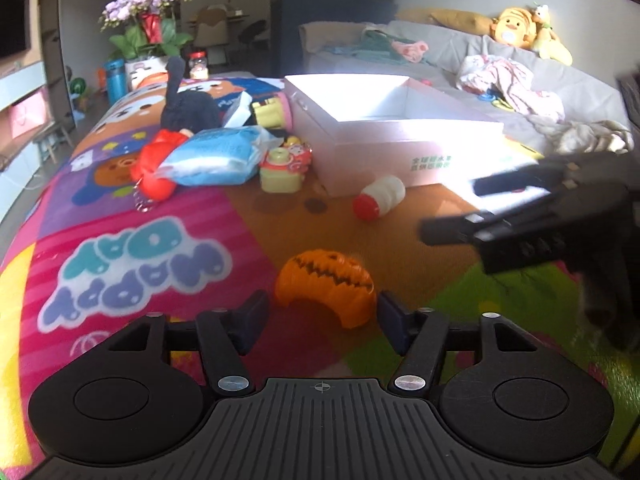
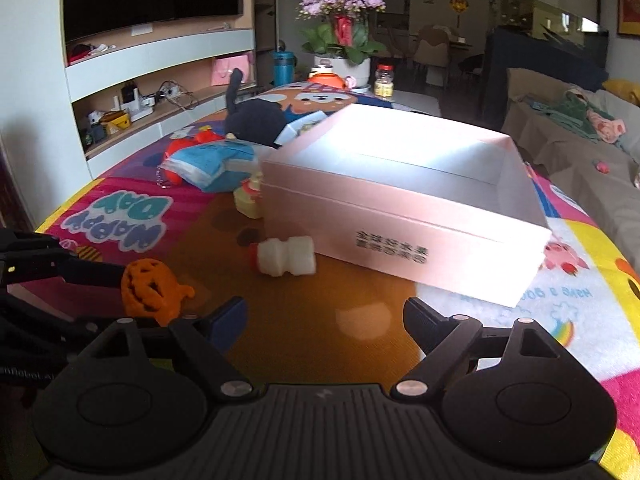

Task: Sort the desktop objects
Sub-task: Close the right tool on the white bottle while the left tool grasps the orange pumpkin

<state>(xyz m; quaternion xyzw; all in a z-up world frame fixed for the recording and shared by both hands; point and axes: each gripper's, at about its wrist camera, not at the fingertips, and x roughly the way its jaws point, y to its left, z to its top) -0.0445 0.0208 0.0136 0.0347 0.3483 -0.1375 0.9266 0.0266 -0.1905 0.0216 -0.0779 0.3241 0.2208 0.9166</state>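
Observation:
An orange pumpkin toy (image 1: 326, 286) lies on the colourful table mat, between the open fingers of my left gripper (image 1: 322, 316), which do not touch it. It also shows in the right wrist view (image 2: 150, 290). A small white bottle with a red cap (image 1: 378, 198) lies on its side before the open pink box (image 1: 384, 148); the bottle (image 2: 286, 258) and the box (image 2: 400, 220) also show in the right wrist view. My right gripper (image 2: 324, 322) is open and empty over the brown patch of mat, and it also shows in the left wrist view (image 1: 460, 208).
A pile left of the box holds a blue packet (image 1: 212, 156), a red toy (image 1: 154, 168), a black plush (image 1: 188, 100) and a yellow toy (image 1: 280, 172). A flower pot (image 2: 342, 32) stands at the table's far end. A sofa (image 1: 500, 80) runs along the right.

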